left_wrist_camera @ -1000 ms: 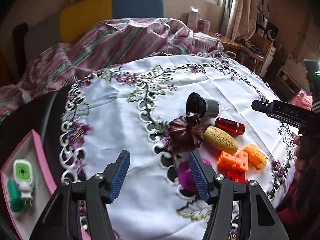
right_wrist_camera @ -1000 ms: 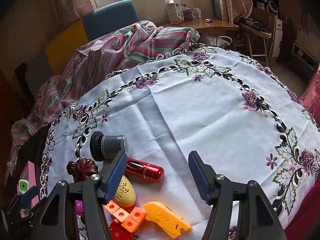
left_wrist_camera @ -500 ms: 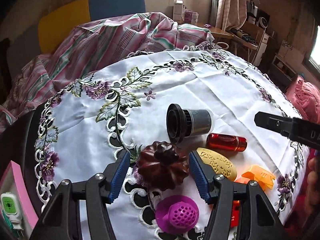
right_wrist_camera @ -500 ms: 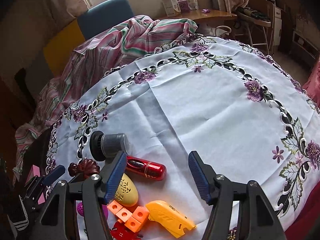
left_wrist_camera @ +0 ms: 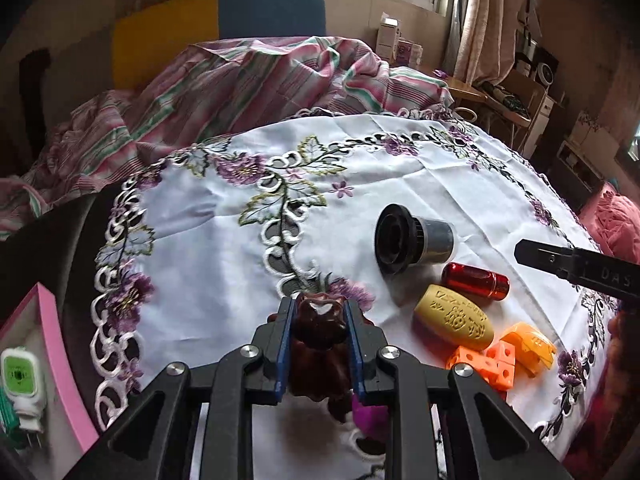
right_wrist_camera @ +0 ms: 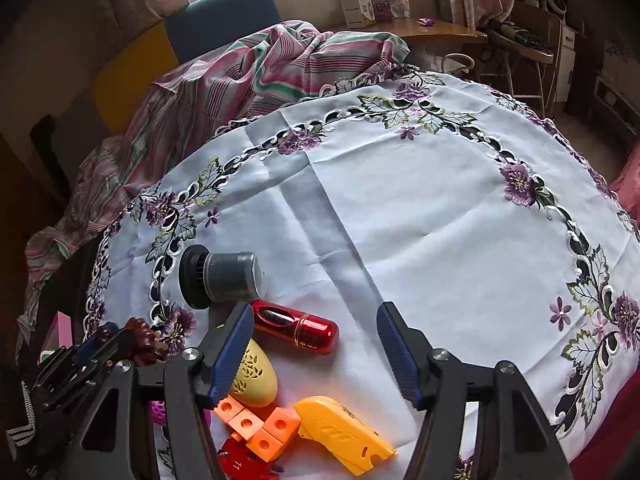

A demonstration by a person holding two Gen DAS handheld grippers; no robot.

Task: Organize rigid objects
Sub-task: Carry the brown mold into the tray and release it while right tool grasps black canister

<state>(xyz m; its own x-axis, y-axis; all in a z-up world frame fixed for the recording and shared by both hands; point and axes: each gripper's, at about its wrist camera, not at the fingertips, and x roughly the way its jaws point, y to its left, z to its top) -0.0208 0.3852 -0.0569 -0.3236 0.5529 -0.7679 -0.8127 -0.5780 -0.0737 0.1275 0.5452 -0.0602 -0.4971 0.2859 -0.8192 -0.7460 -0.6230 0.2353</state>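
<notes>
My left gripper [left_wrist_camera: 318, 312] is shut on a dark brown fluted mould [left_wrist_camera: 318, 330], its blue pads pressing both sides, low over the white embroidered tablecloth [left_wrist_camera: 224, 248]. The right wrist view shows that grip at the far left, the mould [right_wrist_camera: 142, 336] between the fingers. My right gripper [right_wrist_camera: 315, 311] stands open and empty just above a red capsule [right_wrist_camera: 296, 326]. Close by lie a black and grey cylinder [right_wrist_camera: 224, 276], a yellow egg-shaped piece [right_wrist_camera: 254, 376], orange blocks [right_wrist_camera: 256, 428] and an orange-yellow handle piece [right_wrist_camera: 344, 436]. A purple piece [left_wrist_camera: 368, 412] is half hidden under the left fingers.
A pink-rimmed tray [left_wrist_camera: 52, 344] at the left edge holds a green and white plug [left_wrist_camera: 18, 376]. A striped cloth [left_wrist_camera: 248, 80] is heaped behind the table. The right half of the tablecloth [right_wrist_camera: 440, 208] is bare. A wooden desk [right_wrist_camera: 432, 34] stands beyond.
My left gripper moved forward and down over the brown mould and closed on it. The right gripper stayed where it was, still open.
</notes>
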